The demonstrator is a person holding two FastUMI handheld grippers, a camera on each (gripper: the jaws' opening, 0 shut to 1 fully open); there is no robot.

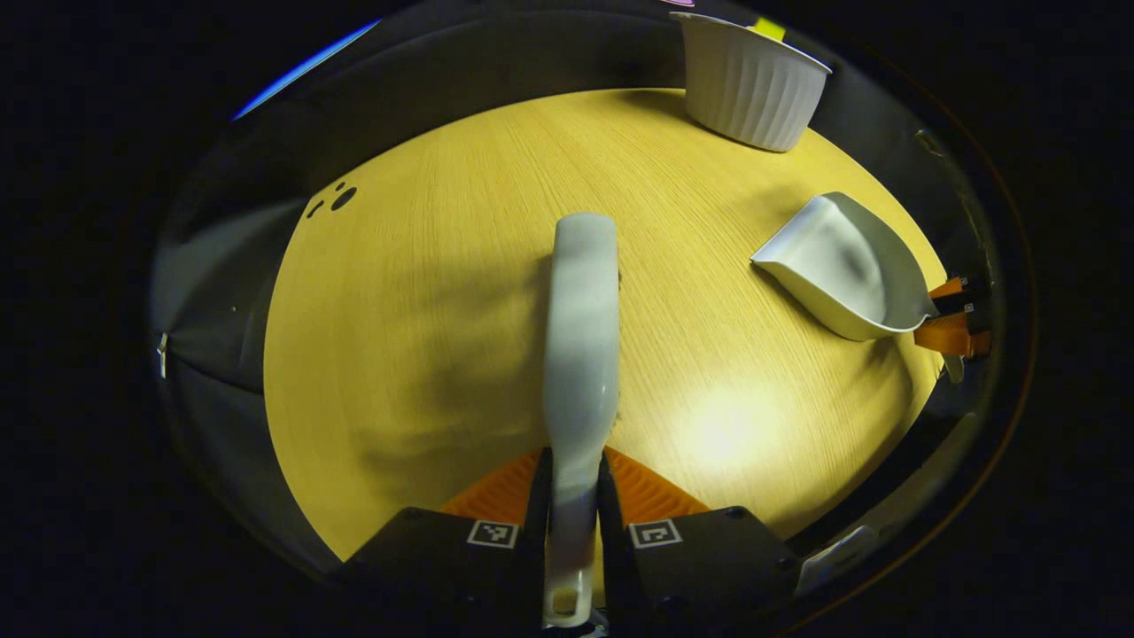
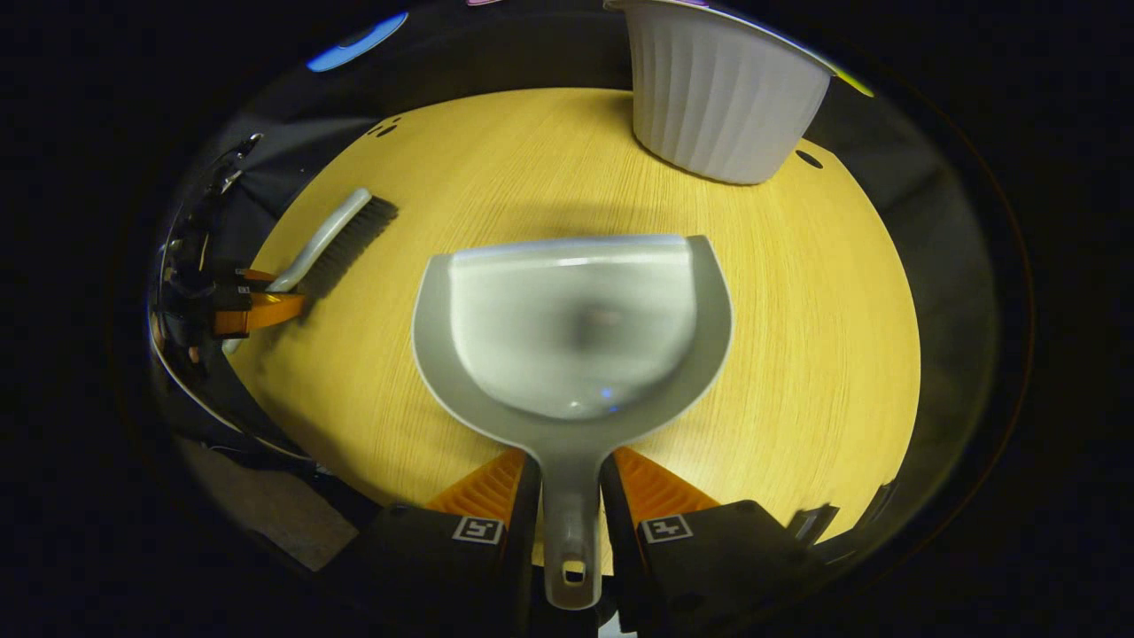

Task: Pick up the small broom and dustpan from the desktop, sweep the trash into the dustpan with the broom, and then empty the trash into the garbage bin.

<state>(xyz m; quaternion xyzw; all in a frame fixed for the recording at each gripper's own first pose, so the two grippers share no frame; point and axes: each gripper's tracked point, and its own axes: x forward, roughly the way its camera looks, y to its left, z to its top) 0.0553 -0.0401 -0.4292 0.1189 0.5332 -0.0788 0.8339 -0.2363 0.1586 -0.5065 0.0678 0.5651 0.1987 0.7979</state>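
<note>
My left gripper, black blocky housing, square black-and-white marker tag on each side, ribbed finger bases, small screws, my right gripper built alike, same square tags

My two gripper cameras looked down close over the desktop, sharing the bin ahead.

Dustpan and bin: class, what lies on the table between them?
Nothing: in the right gripper view, bare table runs from the dustpan to the bin.
</note>
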